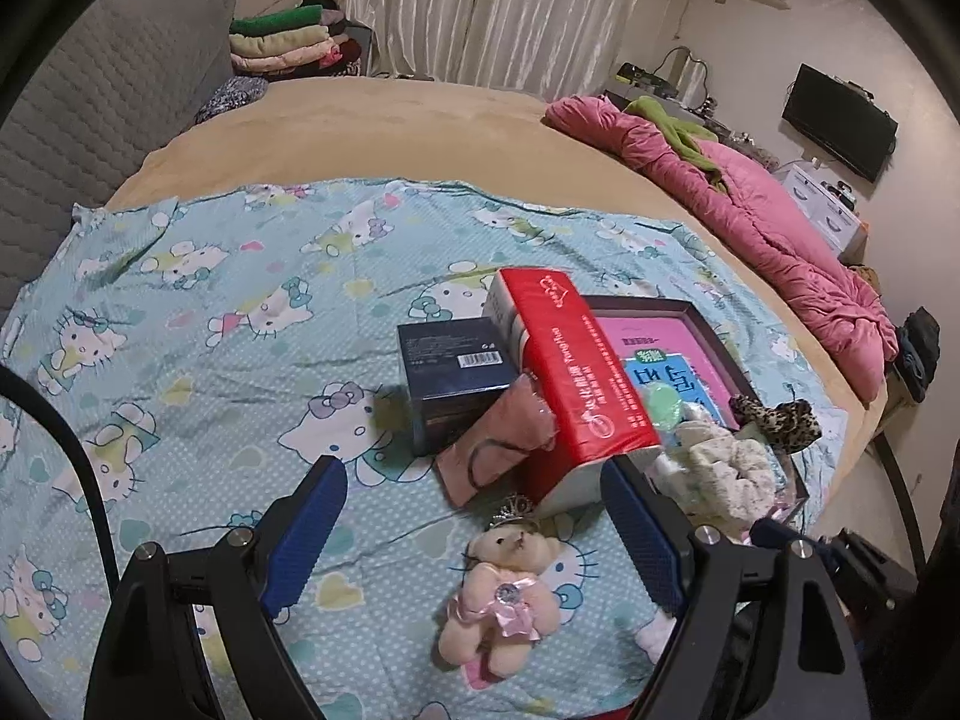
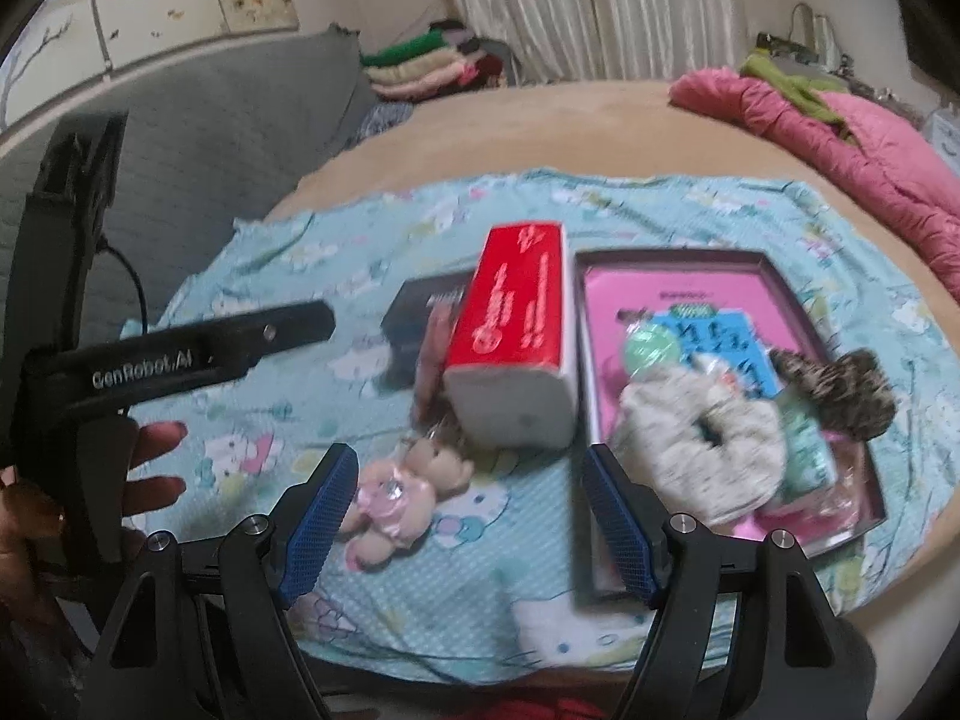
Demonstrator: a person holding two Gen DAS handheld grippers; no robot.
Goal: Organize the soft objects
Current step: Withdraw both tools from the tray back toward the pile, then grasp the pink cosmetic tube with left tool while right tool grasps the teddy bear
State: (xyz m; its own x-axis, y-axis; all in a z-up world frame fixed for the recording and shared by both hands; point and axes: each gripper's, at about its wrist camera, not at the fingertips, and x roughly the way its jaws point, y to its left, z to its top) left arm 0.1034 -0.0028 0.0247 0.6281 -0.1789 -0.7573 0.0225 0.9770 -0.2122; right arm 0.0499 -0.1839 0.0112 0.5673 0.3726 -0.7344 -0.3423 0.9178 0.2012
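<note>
Two scrunchies [image 2: 702, 450] already sit in your tray [image 2: 672, 258], the teddy [image 1: 501, 594] waits outside; both tongs spread, empty

Bare sheet [image 1: 198, 360] left of dark box [image 1: 456, 384], tissue pack [image 1: 576, 372].

Counted beside the red tissue pack [image 1: 579, 372]: one teddy bear [image 1: 501, 594], one dark box [image 1: 459, 384], one tray [image 2: 672, 257]. Inside that tray: two scrunchies, white [image 2: 705, 450] and leopard [image 2: 840, 396].

little pink-dressed teddy [image 1: 501, 594] flat on the cat-print sheet, cream scrunchie [image 2: 702, 450] and leopard scrunchie [image 2: 840, 396] in the tray
</note>
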